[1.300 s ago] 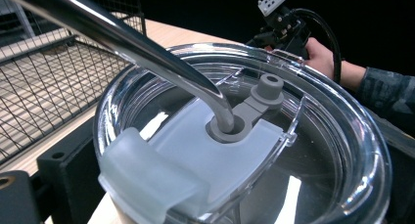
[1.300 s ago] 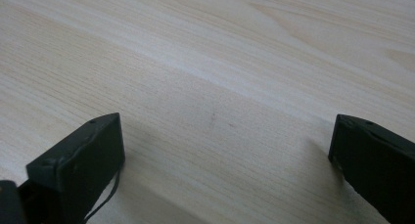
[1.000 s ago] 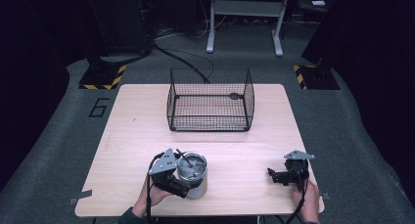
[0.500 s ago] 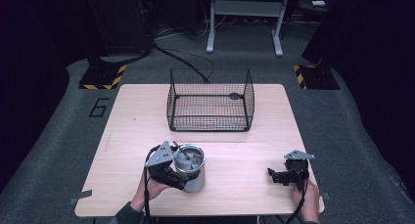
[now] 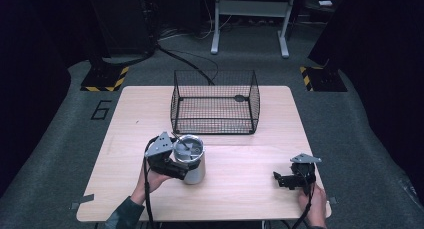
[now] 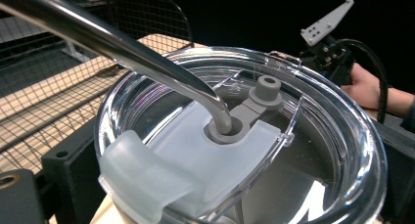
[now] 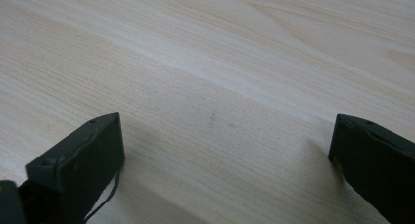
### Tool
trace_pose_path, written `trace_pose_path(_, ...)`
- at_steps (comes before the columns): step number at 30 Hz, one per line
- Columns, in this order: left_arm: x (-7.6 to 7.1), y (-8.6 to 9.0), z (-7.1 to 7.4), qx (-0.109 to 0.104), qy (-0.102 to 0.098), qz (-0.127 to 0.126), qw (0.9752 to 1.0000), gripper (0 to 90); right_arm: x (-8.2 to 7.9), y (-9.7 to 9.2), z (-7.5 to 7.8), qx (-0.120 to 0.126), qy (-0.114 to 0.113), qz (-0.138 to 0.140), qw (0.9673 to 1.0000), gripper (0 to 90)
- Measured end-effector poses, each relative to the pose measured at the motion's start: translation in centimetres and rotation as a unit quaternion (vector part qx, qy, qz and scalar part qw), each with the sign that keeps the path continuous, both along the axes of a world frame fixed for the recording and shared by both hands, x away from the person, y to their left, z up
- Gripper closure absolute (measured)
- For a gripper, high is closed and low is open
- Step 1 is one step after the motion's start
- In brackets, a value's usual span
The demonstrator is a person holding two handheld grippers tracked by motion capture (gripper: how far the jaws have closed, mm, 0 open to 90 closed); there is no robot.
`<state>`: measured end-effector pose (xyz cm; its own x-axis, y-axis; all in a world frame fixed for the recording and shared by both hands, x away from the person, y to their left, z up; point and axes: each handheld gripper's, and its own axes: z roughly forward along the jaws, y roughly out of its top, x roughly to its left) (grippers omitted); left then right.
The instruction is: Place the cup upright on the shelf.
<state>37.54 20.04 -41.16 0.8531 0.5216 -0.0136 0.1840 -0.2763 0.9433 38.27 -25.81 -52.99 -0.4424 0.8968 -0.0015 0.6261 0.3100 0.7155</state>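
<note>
A steel tumbler [image 5: 193, 168] with a clear lid [image 6: 313, 136] and a bent metal straw [image 6: 122, 43] stands slightly tilted at the table's front left. My left gripper [image 5: 186, 170] is shut on the tumbler, one black jaw on each side of its body, with the hand behind it. In the left gripper view the lid sits close to the camera, between the jaws. My right gripper [image 5: 281, 180] rests low at the front right, open, with bare wood between its fingers [image 7: 83, 160]. The right gripper [image 6: 328, 48] also appears beyond the lid's rim.
A black wire basket [image 5: 215, 101] with an open top stands at the back middle of the wooden table [image 5: 240, 199], a small dark item on its floor. The basket's mesh [image 6: 58, 87] lies just behind the tumbler. Dark floor, cables and stands surround the table.
My left gripper has carried the tumbler a little away from the front edge, toward the basket. The right gripper has stayed in place.
</note>
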Motion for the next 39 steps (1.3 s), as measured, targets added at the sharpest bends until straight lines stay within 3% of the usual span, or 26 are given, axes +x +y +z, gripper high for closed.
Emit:
trace_pose_path(17,2.4,0.7,1.4,0.0,-0.01,0.025,0.9996,3.6,0.0,0.0,0.0,0.0,0.0,0.0,1.0,0.0)
trace_pose_path(39,4.2,0.6,3.4,-0.01,-0.017,0.026,0.9995,3.7,0.0,0.0,0.0,0.0,0.0,0.0,1.0,0.0)
